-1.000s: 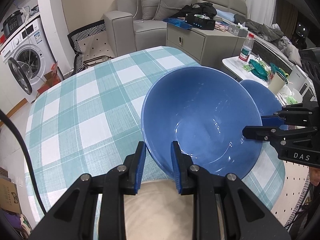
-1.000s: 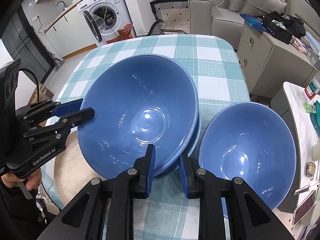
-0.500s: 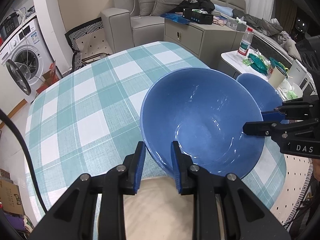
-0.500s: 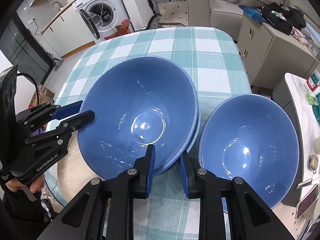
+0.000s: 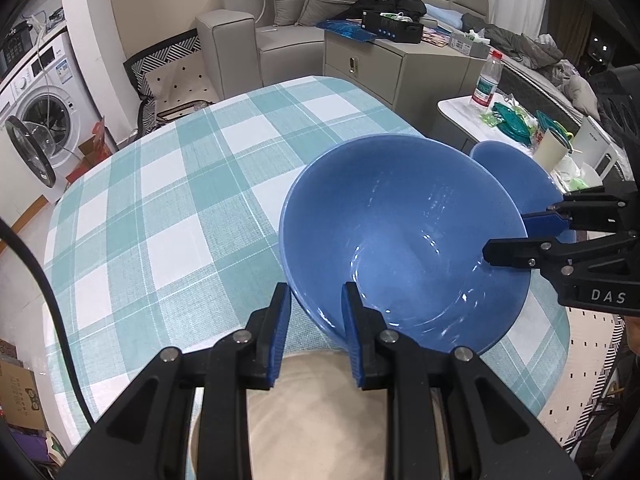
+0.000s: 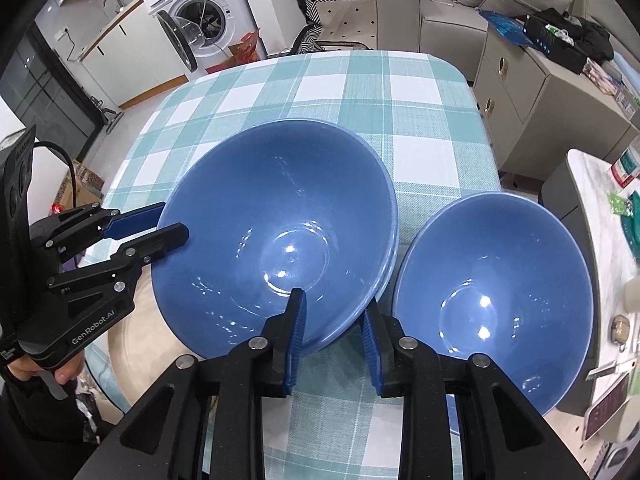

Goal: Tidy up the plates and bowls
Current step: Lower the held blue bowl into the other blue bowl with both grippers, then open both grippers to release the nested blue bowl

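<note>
Both grippers (image 5: pixel 312 332) (image 6: pixel 334 334) blk w/ blue pads, silver screws — "GenRobot.AI", "DAS" labels — blk cable.

— What's around the room?
— A washing machine (image 6: pixel 204 20) far left with its door open, and a grey sofa (image 5: pixel 280 20) at the far side.
— And on the right?
— A beige cabinet (image 5: pixel 384 68) (dark clutter on top), then a white side table (image 5: pixel 460 106) carrying a water bottle (image 5: pixel 486 80).
</note>
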Tool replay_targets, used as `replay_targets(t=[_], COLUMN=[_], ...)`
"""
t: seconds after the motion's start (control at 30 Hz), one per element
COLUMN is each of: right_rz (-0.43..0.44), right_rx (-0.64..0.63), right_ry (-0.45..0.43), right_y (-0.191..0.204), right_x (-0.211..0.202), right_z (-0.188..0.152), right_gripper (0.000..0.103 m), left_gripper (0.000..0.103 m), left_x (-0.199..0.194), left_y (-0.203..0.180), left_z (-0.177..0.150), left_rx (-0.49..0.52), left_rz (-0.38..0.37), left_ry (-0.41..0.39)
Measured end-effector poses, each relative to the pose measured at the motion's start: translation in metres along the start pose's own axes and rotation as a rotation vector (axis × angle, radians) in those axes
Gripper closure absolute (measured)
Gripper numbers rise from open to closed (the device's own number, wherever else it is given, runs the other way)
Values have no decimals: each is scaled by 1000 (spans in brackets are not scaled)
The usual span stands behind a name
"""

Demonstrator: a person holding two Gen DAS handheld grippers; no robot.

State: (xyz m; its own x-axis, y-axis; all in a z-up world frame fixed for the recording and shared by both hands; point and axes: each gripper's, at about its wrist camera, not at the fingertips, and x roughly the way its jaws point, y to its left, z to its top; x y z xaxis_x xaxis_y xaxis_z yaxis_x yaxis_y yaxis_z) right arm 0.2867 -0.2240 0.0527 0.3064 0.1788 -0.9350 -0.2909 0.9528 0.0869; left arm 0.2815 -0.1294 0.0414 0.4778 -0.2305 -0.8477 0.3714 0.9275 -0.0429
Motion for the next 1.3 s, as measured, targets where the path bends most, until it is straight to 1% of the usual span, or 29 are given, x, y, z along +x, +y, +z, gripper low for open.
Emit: replay_targets(t=[0.03, 0.13, 0.3, 0.37, 0.4, 0.5, 0.53, 0.57, 0.63, 0.7, 0.73, 0.87, 0.97, 1.1, 1.13, 1.2, 1.23, 1.27, 1.3], right_rz=[-19, -39, -54, -76, -86, -79, -88, -93, -86, -91, -95, -90, -93, -89, -91, -93, -93, -95, -98], right_rx=[-14, -46, -62, -82, -91, -100, -106, -110, -112, -117, -119, -117, -120, -120, -120, -119, -119, -119, -119], right_ry=[-2, 0, 1, -13, -22, -39, -47, -56, -61, -71, -76, -91, -106, -119, -122, -130, -133, -137, -143], right_y=[2, 4, 4, 6, 7, 7, 8, 8, 9, 10, 9, 9, 9, 8, 8, 8, 8, 7, 7], right_x=[0, 0, 1, 0, -2, -7, -8, -10, -12, -14, -15, -18, -20, -23, -23, -24, -24, -25, -26], right_z=[-1, -3, -6, -8, -8, -9, -10, -10, -11, -11, -11, -12, -12, -12, -12, -13, -13, -13, -13], right_gripper=[73, 69, 64, 57, 55, 48, 42, 38, 36, 31, 28, 22, 19, 16, 15, 12, 10, 8, 7], left_gripper=[80, 79, 77, 77, 77, 76, 75, 72, 65, 63, 61, 53, 50, 49, 46, 37, 28, 23, 22], left_x=[1, 2, 0, -1, -2, -4, -5, -6, -9, -12, -14, -19, -21, -20, -19, -20, -21, -22, -24], left_y=[-1, -4, -4, -4, -4, -5, -5, -6, -7, -9, -10, -13, -14, -16, -16, -17, -18, -18, -19], left_z=[0, -2, -2, -2, -2, -1, -1, 0, 0, 2, 2, 5, 7, 9, 10, 10, 10, 10, 11], left_rx=[3, 14, 12, 13, 13, 15, 17, 19, 21, 28, 31, 41, 42, 49, 50, 49, 48, 49, 54], left_rz=[-4, 1, -8, -8, -9, -13, -13, -13, -15, -17, -18, -16, -16, -23, -25, -27, -25, -19, -12], left_ry=[3, 7, -2, -4, -6, -13, -16, -21, -32, -45, -50, -72, -75, -67, -65, -69, -75, -85, -99])
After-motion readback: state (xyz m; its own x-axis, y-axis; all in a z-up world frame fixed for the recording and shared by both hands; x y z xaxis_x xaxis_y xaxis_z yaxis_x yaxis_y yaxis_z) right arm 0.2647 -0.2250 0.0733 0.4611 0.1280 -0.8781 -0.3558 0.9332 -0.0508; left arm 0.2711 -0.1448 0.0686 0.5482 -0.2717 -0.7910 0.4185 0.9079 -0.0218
